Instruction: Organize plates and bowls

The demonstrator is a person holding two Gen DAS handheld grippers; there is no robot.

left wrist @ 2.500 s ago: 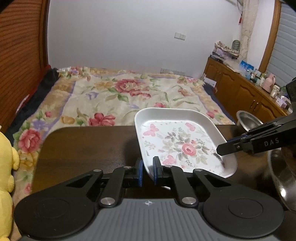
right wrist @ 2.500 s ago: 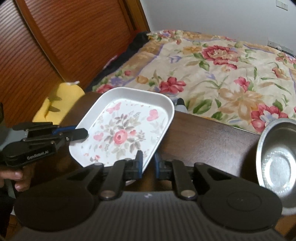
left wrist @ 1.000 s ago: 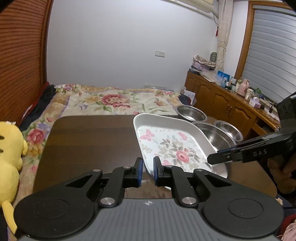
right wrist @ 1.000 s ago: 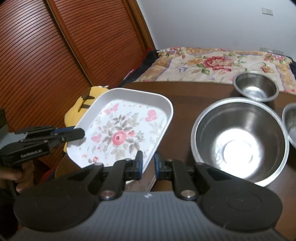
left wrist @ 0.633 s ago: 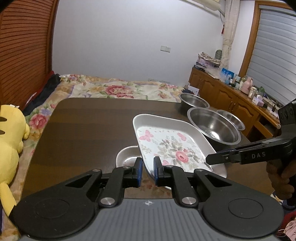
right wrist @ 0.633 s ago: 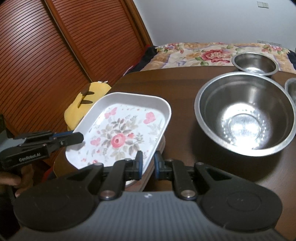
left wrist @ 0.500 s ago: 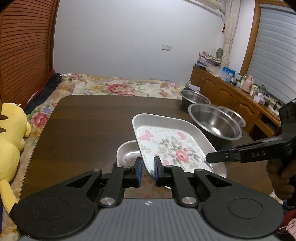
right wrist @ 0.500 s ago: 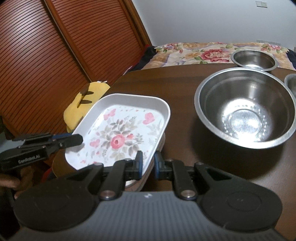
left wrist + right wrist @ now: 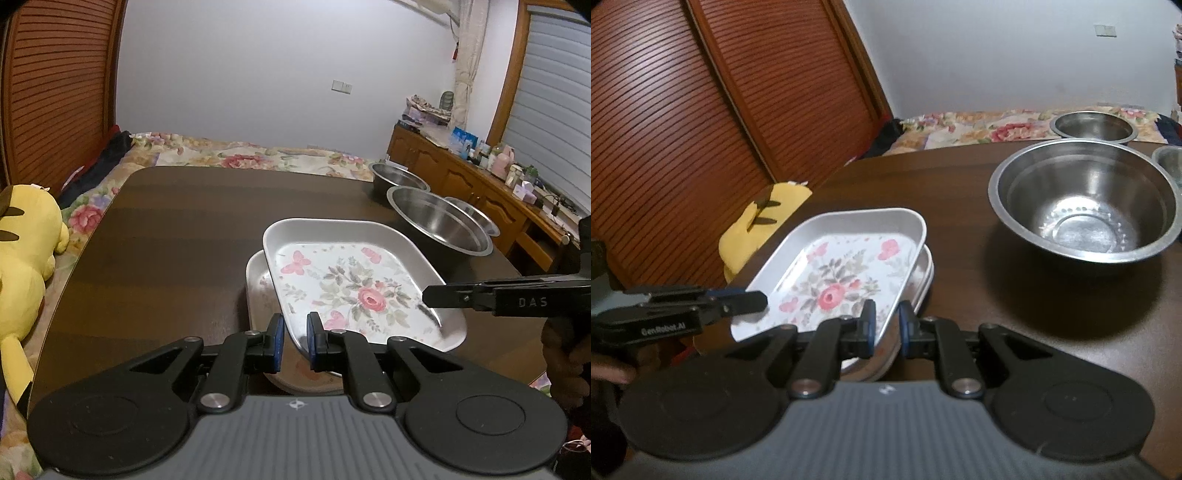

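Dark wooden table (image 9: 177, 236) carries everything. Nearest, left gripper (image 9: 294, 341) and right gripper (image 9: 885, 326) each pinch the rim of a white rectangular floral plate (image 9: 343, 280) above a similar white plate (image 9: 258, 291). Farther right sit 3 steel bowls (image 9: 439, 225).

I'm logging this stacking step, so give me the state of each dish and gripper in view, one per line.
floral plate: held by both grippers just above the lower plate, slightly tilted.
lower plate: on the table, mostly covered.
large steel bowl: upright, empty.
small steel bowl: upright at the far edge.
left gripper: shut on the plate's rim.
right gripper: shut on the rim.
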